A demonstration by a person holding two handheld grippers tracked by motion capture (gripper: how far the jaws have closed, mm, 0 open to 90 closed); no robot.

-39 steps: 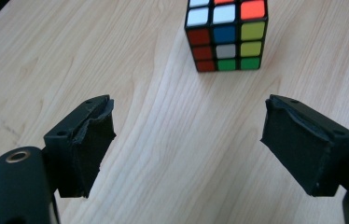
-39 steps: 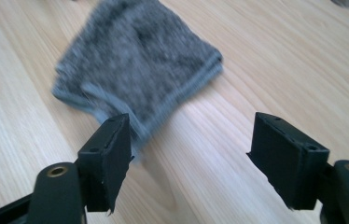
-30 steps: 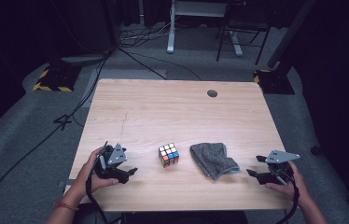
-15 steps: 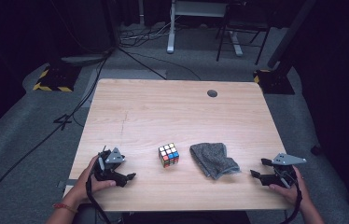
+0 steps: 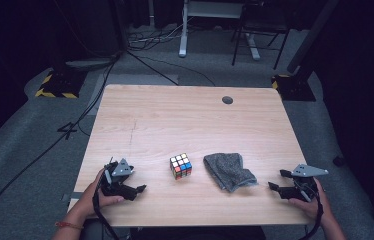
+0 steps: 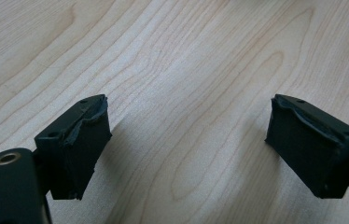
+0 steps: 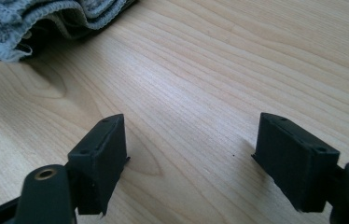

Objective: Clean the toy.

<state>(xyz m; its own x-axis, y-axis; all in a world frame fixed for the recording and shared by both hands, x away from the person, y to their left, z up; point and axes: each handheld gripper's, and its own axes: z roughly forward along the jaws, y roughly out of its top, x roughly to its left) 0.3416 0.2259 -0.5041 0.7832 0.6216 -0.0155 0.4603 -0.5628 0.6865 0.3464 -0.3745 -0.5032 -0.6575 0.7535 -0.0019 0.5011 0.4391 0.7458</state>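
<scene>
from the high view, the left gripper rested low near the table's front edge with its jaws spread and nothing between them. the puzzle cube sat ahead of its fingertips, near but apart. the right gripper lay by the front right corner, jaws likewise released, and the grey cloth lay crumpled just ahead of its fingertips, between them and the cube. beyond both things the tabletop ran bare to the cable hole, so there was plenty of room to push forward; behind the hands the edge was close.

in the left gripper view, the fingers stood wide apart over bare wood, holding nothing.

in the right gripper view, the fingers were also released, and the cloth's hem lay ahead and off to the left finger's side, not touching it.

the likely trouble: a low sweep by the right gripper could snag the cloth and drag it into the cube, and a pinch on a cube corner might spin or skid it.
</scene>
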